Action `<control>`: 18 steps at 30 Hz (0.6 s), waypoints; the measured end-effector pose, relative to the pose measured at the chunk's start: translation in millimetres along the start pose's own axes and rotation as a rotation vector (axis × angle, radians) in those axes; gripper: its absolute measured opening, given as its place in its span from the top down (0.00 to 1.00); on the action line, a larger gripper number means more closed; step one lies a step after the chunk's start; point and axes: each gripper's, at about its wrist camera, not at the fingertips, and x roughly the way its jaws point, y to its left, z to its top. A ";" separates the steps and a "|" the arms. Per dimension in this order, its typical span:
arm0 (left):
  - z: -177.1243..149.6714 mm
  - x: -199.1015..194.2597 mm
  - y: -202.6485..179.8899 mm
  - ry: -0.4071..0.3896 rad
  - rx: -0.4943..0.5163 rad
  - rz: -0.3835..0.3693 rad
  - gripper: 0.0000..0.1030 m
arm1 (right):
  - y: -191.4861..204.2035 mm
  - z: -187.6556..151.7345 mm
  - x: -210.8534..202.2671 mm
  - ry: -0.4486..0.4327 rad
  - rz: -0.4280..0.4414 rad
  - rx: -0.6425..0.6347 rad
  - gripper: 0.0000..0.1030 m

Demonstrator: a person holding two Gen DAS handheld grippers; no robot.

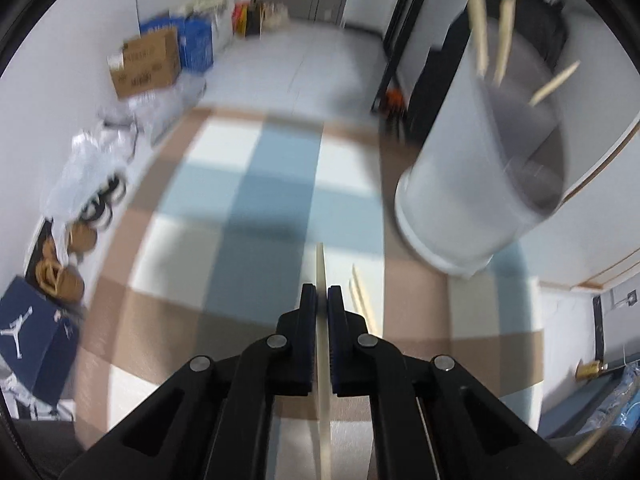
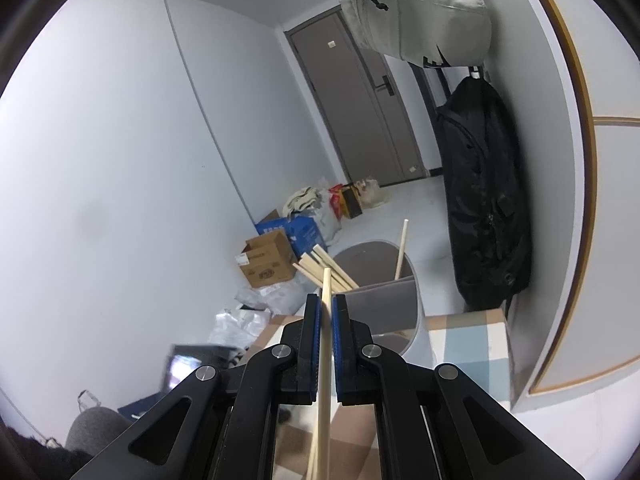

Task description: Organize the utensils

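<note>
**Both grippers clamped on chopsticks, holder off to the side**

Left gripper — jaws pinched tight on one pale wooden chopstick, which runs straight along the finger axis; its tip pokes out a little past the fingertips. It hangs over a checked tablecloth in blue, white and tan. Two more loose chopsticks lie on the cloth just right of the fingers. The left view is motion-blurred.

Grey cylindrical utensil holder stands on the cloth at the right of the left view, well apart from the left gripper. Several chopsticks stick out of its top at mixed angles.

Right gripper — also closed on a single chopstick, blue pads pressing both sides, the stick's end reaching slightly beyond the fingertips. The holder sits just past those fingertips, open mouth toward the camera. A fan of chopsticks leans on its left rim, and one more stands at the right side.

Background: cardboard box and bags on the floor, black garment bag hanging on the wall.
</note>
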 end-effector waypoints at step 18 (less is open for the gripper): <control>57.6 -96.7 -11.6 -0.409 0.054 -0.248 0.99 | 9.3 54.4 0.3 -0.138 0.015 -0.051 0.95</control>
